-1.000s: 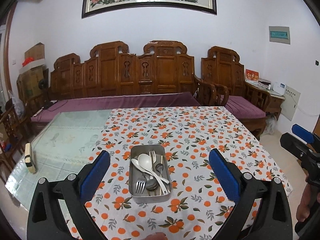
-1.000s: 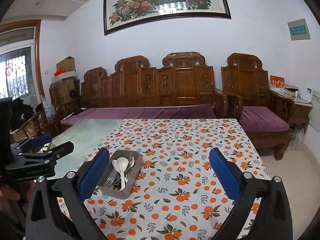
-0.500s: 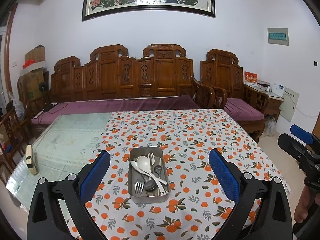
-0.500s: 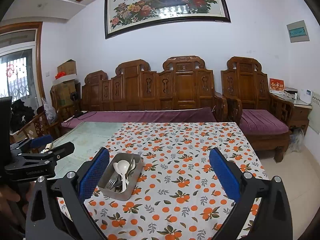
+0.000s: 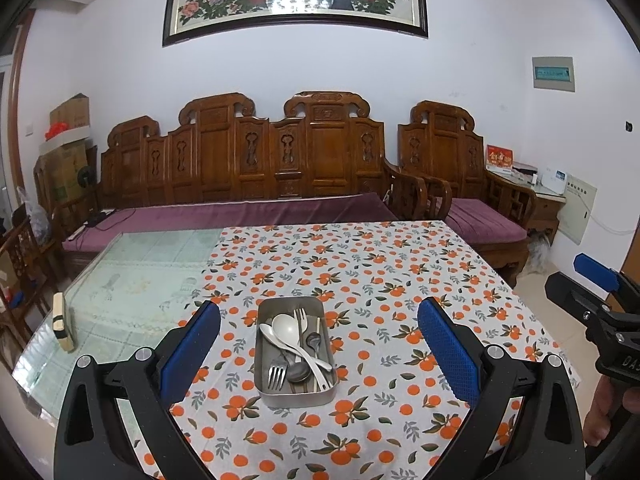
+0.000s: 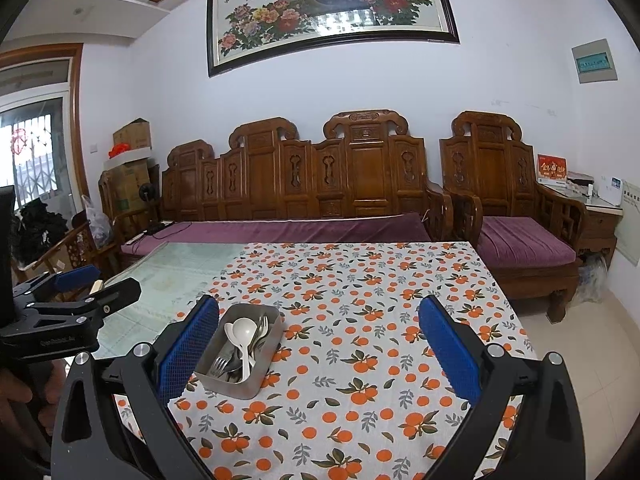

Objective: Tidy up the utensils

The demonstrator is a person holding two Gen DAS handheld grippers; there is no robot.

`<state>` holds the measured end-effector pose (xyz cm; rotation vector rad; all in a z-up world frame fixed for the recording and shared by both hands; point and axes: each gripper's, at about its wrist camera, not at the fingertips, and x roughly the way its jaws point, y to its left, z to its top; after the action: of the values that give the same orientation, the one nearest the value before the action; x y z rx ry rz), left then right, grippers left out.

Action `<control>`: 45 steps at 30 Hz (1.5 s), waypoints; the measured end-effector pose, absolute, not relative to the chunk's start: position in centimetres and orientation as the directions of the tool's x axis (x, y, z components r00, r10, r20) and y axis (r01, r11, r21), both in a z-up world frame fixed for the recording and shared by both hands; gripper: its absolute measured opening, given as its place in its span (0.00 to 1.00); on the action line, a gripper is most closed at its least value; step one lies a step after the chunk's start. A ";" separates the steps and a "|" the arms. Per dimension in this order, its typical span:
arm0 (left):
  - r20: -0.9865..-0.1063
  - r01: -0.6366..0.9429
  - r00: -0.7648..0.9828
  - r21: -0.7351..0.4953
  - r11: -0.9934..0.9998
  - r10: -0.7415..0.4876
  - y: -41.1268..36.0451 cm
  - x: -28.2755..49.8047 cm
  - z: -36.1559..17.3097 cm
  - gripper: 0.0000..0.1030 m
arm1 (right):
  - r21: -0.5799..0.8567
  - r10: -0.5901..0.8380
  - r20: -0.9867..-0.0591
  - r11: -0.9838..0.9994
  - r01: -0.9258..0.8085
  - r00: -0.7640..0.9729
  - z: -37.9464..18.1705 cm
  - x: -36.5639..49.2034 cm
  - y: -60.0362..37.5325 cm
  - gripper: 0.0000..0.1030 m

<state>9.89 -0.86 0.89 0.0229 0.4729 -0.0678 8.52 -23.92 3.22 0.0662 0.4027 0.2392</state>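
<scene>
A rectangular metal tray (image 5: 294,393) sits near the front of the table on an orange-print tablecloth (image 5: 360,280). It holds white plastic spoons (image 5: 285,329), metal forks (image 5: 277,376) and metal spoons, piled together. My left gripper (image 5: 319,350) is open and empty, held above and in front of the tray. My right gripper (image 6: 319,350) is open and empty, to the right of the tray (image 6: 236,380). The white spoons (image 6: 243,330) show there too.
The left part of the table is bare glass (image 5: 132,276). A small wooden block (image 5: 61,322) stands near its left edge. A carved wooden sofa (image 5: 280,168) with purple cushions stands behind the table, an armchair (image 6: 516,216) to the right.
Both grippers have drawn back and risen slightly, so the tray looks a little farther off. Both stay open and empty. The tray and utensils have not moved.
</scene>
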 end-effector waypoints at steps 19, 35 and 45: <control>-0.449 0.071 0.891 0.008 0.997 -0.060 -1.0 9.5 1.3 0.93 | 0.114 0.247 -0.381 0.969 -0.219 0.891 2.9 8.4 -23.9 0.98; -0.451 0.072 0.891 0.009 0.997 -0.060 -1.0 9.5 1.5 0.93 | 0.116 0.250 -0.377 0.968 -0.222 0.892 2.8 8.3 -23.4 0.98; -0.450 0.070 0.891 0.011 0.998 -0.057 -1.0 9.5 1.5 0.93 | 0.117 0.251 -0.377 0.968 -0.223 0.892 2.8 8.3 -23.4 0.98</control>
<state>9.50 -0.99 1.51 0.0266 0.4666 -0.0660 8.28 -23.40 2.83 0.0710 0.4001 0.2459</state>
